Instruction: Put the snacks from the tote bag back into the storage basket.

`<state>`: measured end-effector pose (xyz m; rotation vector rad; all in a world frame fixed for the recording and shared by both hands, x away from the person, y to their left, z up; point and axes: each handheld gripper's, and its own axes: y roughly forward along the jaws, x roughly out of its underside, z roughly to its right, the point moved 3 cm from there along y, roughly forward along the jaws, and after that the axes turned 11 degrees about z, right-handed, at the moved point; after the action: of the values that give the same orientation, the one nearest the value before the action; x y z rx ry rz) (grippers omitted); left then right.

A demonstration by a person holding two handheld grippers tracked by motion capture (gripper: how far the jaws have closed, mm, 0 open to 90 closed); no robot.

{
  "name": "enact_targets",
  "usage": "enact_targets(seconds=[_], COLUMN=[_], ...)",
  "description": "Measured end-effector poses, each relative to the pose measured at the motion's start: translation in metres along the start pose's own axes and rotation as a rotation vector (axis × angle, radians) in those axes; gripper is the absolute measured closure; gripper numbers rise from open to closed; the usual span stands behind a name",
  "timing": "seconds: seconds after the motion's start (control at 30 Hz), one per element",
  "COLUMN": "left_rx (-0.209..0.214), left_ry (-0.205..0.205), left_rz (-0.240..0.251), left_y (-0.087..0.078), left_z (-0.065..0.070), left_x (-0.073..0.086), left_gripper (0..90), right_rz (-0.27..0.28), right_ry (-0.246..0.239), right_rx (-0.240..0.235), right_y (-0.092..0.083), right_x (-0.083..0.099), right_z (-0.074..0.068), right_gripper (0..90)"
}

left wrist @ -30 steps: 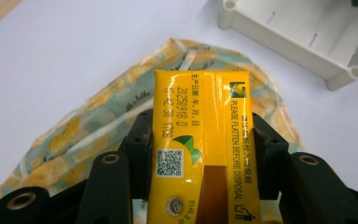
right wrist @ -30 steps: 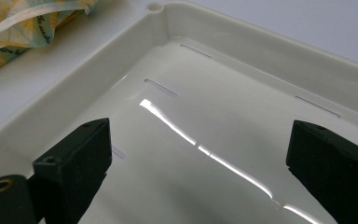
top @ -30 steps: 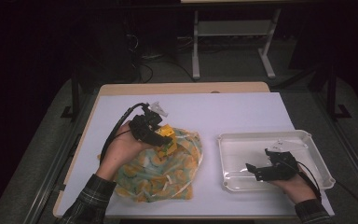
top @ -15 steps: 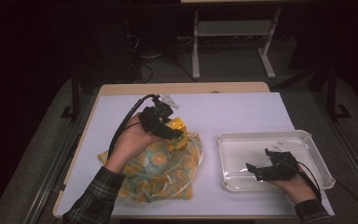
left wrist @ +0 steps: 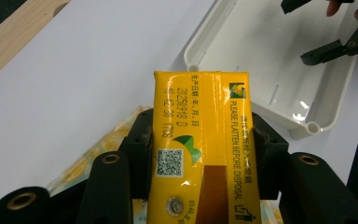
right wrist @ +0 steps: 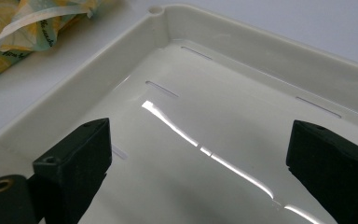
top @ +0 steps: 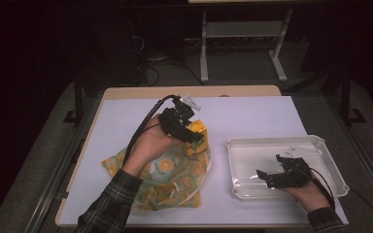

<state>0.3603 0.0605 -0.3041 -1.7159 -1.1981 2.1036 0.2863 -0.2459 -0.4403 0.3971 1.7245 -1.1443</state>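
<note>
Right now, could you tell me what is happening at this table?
A person works with a claw in each hand. The left claw is shut on a yellow drink carton, held above a lemon-print bag on the white table. The right claw is open over the white tray, holding nothing.

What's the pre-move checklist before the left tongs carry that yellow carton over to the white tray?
1. Grip: left tongs clamp the yellow carton on both sides: ok.
2. Carton clear of the patterned bag: lifted above it, a trailing snag cannot be ruled out: cannot tell.
3. Landing spot: white tray holds nothing: ok.
4. Path: right tongs sit open over the tray's floor, where the carton would land: not ok.
5. Tray steady: nothing clamps it: cannot tell.
6. Carton sealed: its ends are hidden: cannot tell.
</note>
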Motion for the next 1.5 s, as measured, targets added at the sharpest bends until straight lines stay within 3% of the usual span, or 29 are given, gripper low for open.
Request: enact_targets(seconds=[0.43,0.93,1.5], left_rx=[0.051,0.098,0.106], left_ry=[0.012,0.029,0.07], left_rz=[0.029,0.022,-0.007], left_y=[0.026,0.062,0.104], left_z=[0.012,0.027,0.041], left_x=[-0.021,-0.038,-0.048], left_gripper=[51.9,51.9,51.8], right_rz=[0.005,0.011,0.017], right_ry=[0.001,0.008,0.016], right_rx=[-0.004,-0.007,-0.013], right_y=[0.0,0.0,-0.001], right_x=[0.0,-0.001,-0.001], right_z=[0.001,0.002,0.003], right_gripper=[6.1,6.1,6.1])
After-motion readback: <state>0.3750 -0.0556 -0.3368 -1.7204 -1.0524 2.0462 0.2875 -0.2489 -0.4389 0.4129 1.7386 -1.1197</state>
